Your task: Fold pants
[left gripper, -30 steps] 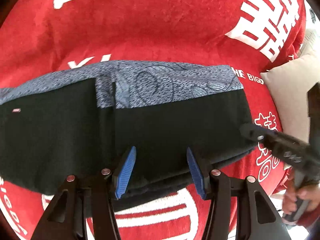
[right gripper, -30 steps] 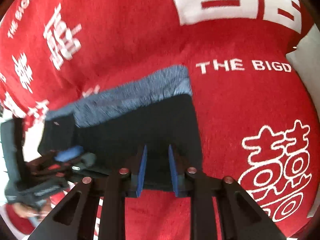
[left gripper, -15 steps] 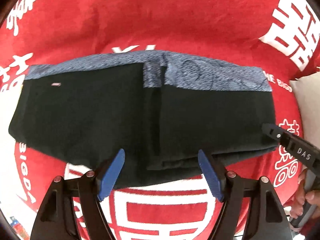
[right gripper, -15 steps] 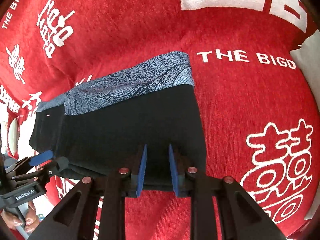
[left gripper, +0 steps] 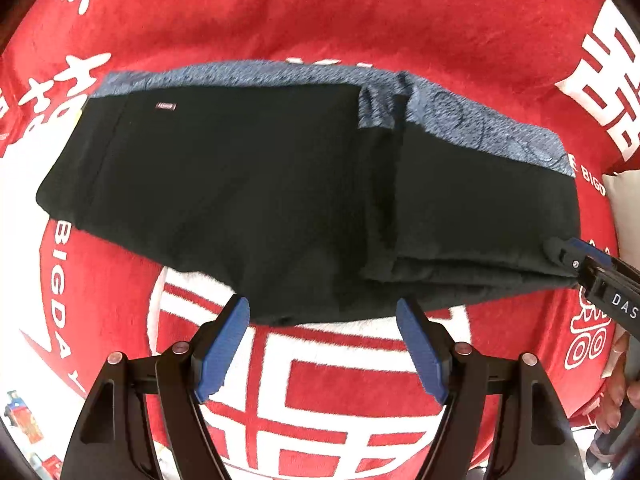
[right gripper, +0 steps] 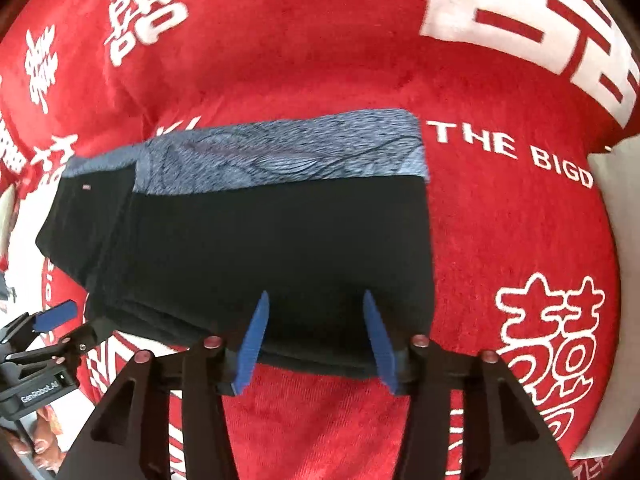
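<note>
Black pants (left gripper: 260,184) with a blue-grey patterned band along the far edge lie folded into a flat stack on a red blanket; they also show in the right wrist view (right gripper: 280,240). My left gripper (left gripper: 322,320) is open and empty, hovering just off the stack's near edge. My right gripper (right gripper: 314,312) is open, its blue pads straddling the near edge of the stack's right end without pinching it. The right gripper's tip shows at the stack's right corner in the left wrist view (left gripper: 568,256). The left gripper shows at lower left in the right wrist view (right gripper: 52,332).
The red blanket (left gripper: 360,20) with white characters and lettering covers the whole surface (right gripper: 520,220). A pale cushion (right gripper: 616,260) lies at the right edge. The person's hands show at the frame edges.
My left gripper has backed away from the pants and opened wider, so the whole stack now shows. My right gripper has opened from nearly shut on the pants' edge.
</note>
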The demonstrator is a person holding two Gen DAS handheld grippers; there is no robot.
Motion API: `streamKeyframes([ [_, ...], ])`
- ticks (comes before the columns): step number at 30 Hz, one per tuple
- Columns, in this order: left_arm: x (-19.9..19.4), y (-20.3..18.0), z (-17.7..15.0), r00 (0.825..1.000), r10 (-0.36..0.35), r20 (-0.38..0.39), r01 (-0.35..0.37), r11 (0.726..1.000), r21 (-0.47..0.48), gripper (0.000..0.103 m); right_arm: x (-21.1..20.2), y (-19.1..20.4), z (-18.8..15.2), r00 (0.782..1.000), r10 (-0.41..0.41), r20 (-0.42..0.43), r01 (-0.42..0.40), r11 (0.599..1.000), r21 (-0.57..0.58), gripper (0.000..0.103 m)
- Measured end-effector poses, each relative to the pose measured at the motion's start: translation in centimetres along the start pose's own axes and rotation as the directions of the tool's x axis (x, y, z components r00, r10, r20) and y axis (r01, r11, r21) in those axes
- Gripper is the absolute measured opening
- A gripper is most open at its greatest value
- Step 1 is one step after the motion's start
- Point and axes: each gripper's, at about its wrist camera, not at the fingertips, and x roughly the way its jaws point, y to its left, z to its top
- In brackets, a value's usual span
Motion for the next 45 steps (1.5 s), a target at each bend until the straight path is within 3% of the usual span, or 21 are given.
streamKeyframes([
  [9,0.4,4.2,-0.2,1.0,0.006,-0.023,-0.006,1.0,-0.003,0.077,-0.9,5.9,-1.0,1.0,-0.003,0.001,0.003,1.0,-0.01,0.059],
  [19,0.4,9.3,0.0,1.0,-0.022,-0.022,0.021,0.999,-0.037,0.077,0.8,13.3,0.1,1.0,-0.006,-0.016,0.005,0.996,-0.089,0.063],
  [27,0.7,12.7,0.1,0.999,-0.046,-0.019,0.044,0.994,-0.095,0.077,3.6,14.9,0.5,0.997,-0.044,-0.067,0.037,0.994,-0.1,0.066],
  [33,1.3,14.6,-0.3,0.997,-0.079,-0.022,0.075,0.987,-0.14,0.077,4.7,15.9,-0.1,0.995,-0.092,-0.038,0.085,0.986,-0.145,0.073],
  [36,1.1,16.7,-0.1,0.989,-0.145,0.017,0.146,0.965,-0.218,0.077,5.0,16.1,-0.1,0.993,-0.106,-0.044,0.099,0.985,-0.142,0.076],
  [40,1.0,20.9,0.3,0.971,-0.219,0.099,0.24,0.899,-0.366,0.077,5.4,16.7,-0.3,0.989,-0.141,-0.036,0.132,0.974,-0.183,0.079],
  [45,0.9,23.7,0.9,0.95,-0.249,0.187,0.306,0.855,-0.418,0.077,5.5,16.7,-0.6,0.989,-0.149,-0.02,0.143,0.973,-0.182,0.08],
])
